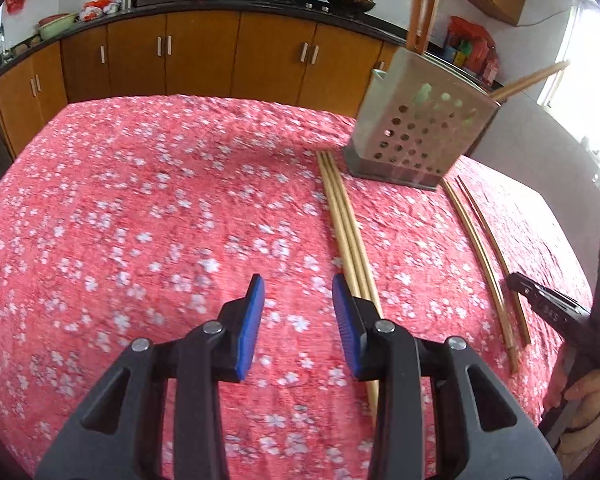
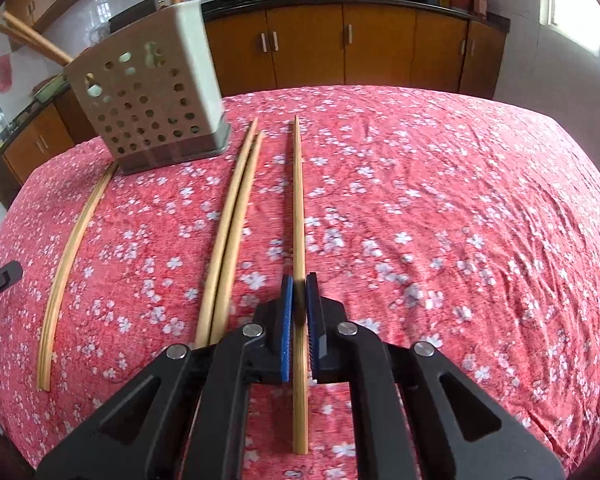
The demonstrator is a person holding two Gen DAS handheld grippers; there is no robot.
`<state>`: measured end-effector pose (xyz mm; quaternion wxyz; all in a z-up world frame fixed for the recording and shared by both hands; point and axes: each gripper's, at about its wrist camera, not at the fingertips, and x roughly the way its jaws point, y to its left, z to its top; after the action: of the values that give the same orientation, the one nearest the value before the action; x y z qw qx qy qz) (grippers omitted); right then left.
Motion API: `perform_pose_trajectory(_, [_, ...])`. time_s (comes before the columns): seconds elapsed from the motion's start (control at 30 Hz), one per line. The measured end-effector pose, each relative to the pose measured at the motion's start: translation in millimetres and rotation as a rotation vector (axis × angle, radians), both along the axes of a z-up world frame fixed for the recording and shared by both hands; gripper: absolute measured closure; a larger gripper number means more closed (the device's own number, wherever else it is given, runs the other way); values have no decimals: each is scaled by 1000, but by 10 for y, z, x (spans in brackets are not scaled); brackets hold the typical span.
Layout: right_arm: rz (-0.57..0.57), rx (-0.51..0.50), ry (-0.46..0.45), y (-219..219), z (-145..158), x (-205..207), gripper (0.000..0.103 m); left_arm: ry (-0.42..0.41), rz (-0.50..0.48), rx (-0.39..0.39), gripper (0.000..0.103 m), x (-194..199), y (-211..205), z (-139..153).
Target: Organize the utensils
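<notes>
Single chopstick (image 2: 299, 200) pinched between closed right gripper (image 2: 299, 312) pads, lying on red floral tablecloth (image 2: 440, 200), right of 2 loose chopsticks (image 2: 230, 232), perforated metal holder (image 2: 148, 108) beyond. Left gripper (image 1: 298, 316) wide open, empty. Risk: thin stick pivoting or slipping on lift.

A perforated utensil holder (image 2: 148, 112) stands on the desk (image 2: 440, 208) at its far side, with chopsticks (image 2: 28, 38) in it. Left of the holder's base lies a chopstick bundle (image 2: 66, 264); to the right a chopstick pair (image 2: 232, 232); further right a single chopstick (image 2: 298, 200), between the right tongs (image 2: 299, 300). Cabinets (image 2: 340, 44) stand behind the desk.
</notes>
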<state>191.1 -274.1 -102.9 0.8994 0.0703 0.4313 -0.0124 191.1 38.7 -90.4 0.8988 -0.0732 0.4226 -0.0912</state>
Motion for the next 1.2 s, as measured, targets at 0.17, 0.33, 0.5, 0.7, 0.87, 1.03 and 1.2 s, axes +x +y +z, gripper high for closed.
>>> perform_pose_trajectory(0.17, [-70, 13, 1, -206, -10, -2, 96, 32, -57, -18, 77, 21, -185, -85])
perform_pose_trajectory(0.33, [-63, -8, -7, -184, -12, -30, 96, 66, -79, 9, 81, 32, -311, -178])
perform_pose_trajectory(0.5, [-57, -20, -13, -163, -23, -84, 96, 58, -71, 48, 81, 23, -338, -185])
perform_pose_trajectory(0.7, [-46, -40, -13, -124, -16, -109, 95, 52, -42, 111, 84, 64, -368, -196])
perform_pose_trajectory(0.87, [-22, -14, -16, -95, -19, -117, 95, 51, 0, 120, 94, 152, -307, -197])
perform_pose_trajectory(1.03, [-9, -39, -18, -104, -13, -82, 95, 56, 84, 118, 95, 295, 23, -188])
perform_pose_trajectory(1.2, [-43, -27, -24, -234, -24, 32, 95, 40, 104, 77, 94, 363, 294, -196])
